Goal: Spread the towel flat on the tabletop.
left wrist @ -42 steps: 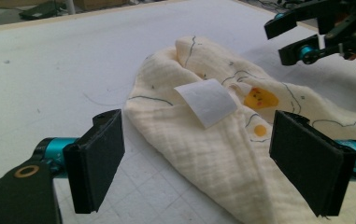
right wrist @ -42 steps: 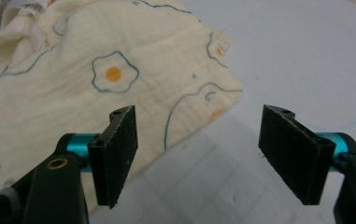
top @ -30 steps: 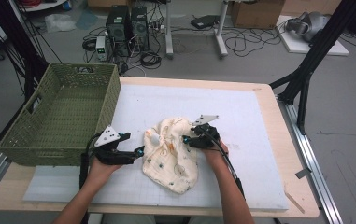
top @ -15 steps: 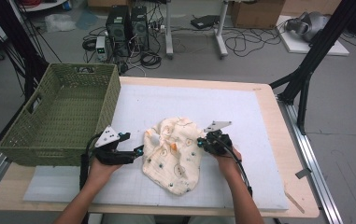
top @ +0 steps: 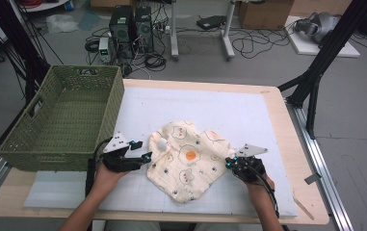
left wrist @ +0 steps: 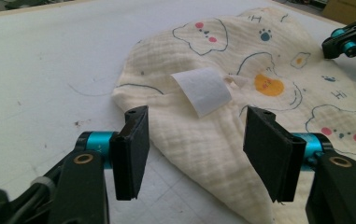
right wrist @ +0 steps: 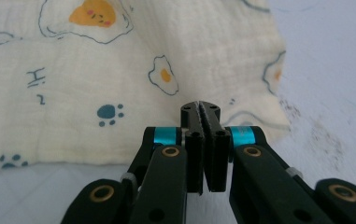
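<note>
The left gripper (left wrist: 192, 144) is standing spread wide, its two flat black pads holding nothing between them; they are hovering over the near left edge of the cloth (left wrist: 278, 88), just above the weave. In the high view the left gripper (top: 142, 158) is sitting just beside the cloth's (top: 188, 161) left edge. The right gripper (right wrist: 200, 109) is showing its jaws pressed together, their tips right at the cloth's (right wrist: 119, 60) right edge; whether a bit of fabric is pinched between them I cannot tell. In the high view the right gripper (top: 229, 163) is meeting the cloth at that same corner.

The cloth is lying spread out, slightly rumpled, on the white mat (top: 229, 110) in the middle of the wooden bench (top: 299, 159). It is a cream, crinkled gauze-like fabric with an uneven outline, printed with fried eggs, bear faces with pink cheeks, blue paw prints and the small word "Hi". A white sewn-in label (left wrist: 203, 91) is curling up from its surface near the left gripper; no writing can be read on it.

The mat is faintly gridded and smudged with grey marks. A green woven basket (top: 94, 86), rectangular with a handle slot in its side, is standing on the bench's left part, just beside the left gripper.
</note>
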Available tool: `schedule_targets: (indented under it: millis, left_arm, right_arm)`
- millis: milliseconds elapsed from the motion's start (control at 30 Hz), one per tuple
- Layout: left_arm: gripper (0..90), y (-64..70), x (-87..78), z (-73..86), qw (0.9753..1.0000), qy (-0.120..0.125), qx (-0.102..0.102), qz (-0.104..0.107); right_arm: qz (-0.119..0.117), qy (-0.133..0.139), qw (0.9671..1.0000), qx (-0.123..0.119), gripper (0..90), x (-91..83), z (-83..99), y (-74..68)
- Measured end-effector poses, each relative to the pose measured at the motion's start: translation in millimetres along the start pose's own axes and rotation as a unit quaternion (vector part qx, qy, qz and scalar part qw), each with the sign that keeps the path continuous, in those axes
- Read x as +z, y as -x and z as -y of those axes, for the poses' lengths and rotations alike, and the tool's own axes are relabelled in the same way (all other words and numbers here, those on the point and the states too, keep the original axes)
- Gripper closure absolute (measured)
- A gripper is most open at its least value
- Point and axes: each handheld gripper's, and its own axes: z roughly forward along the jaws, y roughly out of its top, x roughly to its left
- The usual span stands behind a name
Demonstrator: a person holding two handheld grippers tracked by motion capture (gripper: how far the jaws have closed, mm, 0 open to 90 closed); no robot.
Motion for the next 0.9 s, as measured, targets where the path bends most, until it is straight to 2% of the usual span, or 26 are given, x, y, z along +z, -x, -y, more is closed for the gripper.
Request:
schedule_targets:
  millis: [133, 200, 300, 367, 500, 567, 633, 700, 733, 800, 833, 900]
  left_arm:
    - [41.4, 4.2, 5.1, 0.0, 0.9999, -0.015, -0.001, 0.003]
    - [38.4, 7.7, 9.2, -0.4, 0.9996, -0.026, -0.008, 0.007]
    - [35.6, 14.1, 15.4, -2.3, 0.9996, -0.028, -0.002, 0.006]
    - [34.7, 16.9, 19.0, -3.2, 0.9996, -0.027, 0.008, 0.008]
    - [35.3, 19.6, 28.0, -4.8, 0.999, -0.036, 0.021, 0.011]
    - [34.8, 21.3, 35.5, -6.6, 0.9987, -0.045, 0.022, 0.009]
    - [35.1, 23.4, 43.2, -8.5, 0.9979, -0.058, 0.029, 0.002]
    - [37.2, 26.2, 50.5, -9.5, 0.996, -0.077, 0.046, -0.007]
    - [39.4, 28.0, 54.8, -9.7, 0.994, -0.092, 0.057, -0.013]
    - [44.2, 29.9, 59.7, -9.4, 0.9913, -0.108, 0.07, -0.027]
    - [46.1, 30.2, 61.6, -9.1, 0.9905, -0.113, 0.071, -0.031]
    - [49.8, 29.9, 63.1, -9.0, 0.9905, -0.113, 0.07, -0.035]
  right_arm:
    - [0.012, -0.017, 0.9998, -0.004, 88.8, -15.4, 9.8, -4.6]
    - [0.01, -0.023, 0.9997, -0.001, 89.6, -22.5, 16.6, -7.0]
    - [0.005, -0.031, 0.9995, 0.0, 89.5, -30.5, 25.3, -11.2]
    - [0.006, -0.027, 0.9996, -0.001, 88.7, -35.1, 28.0, -12.2]
    - [0.018, 0.01, 0.9997, 0.016, 73.9, -41.3, 23.5, -5.3]
    - [0.034, 0.024, 0.9988, 0.024, 63.0, -38.4, 19.2, 1.3]
    - [0.048, 0.035, 0.9972, 0.044, 53.6, -31.9, 14.8, 10.0]
    - [0.056, 0.039, 0.996, 0.057, 50.1, -22.7, 9.7, 16.9]
    - [0.056, 0.036, 0.996, 0.06, 49.9, -17.1, 7.1, 18.7]
    - [0.047, 0.027, 0.9968, 0.058, 49.7, -5.0, 2.6, 19.2]
    - [0.04, 0.02, 0.9976, 0.053, 50.0, 0.7, 0.8, 18.0]
    - [0.03, 0.008, 0.9987, 0.04, 52.6, 9.4, -1.3, 14.2]
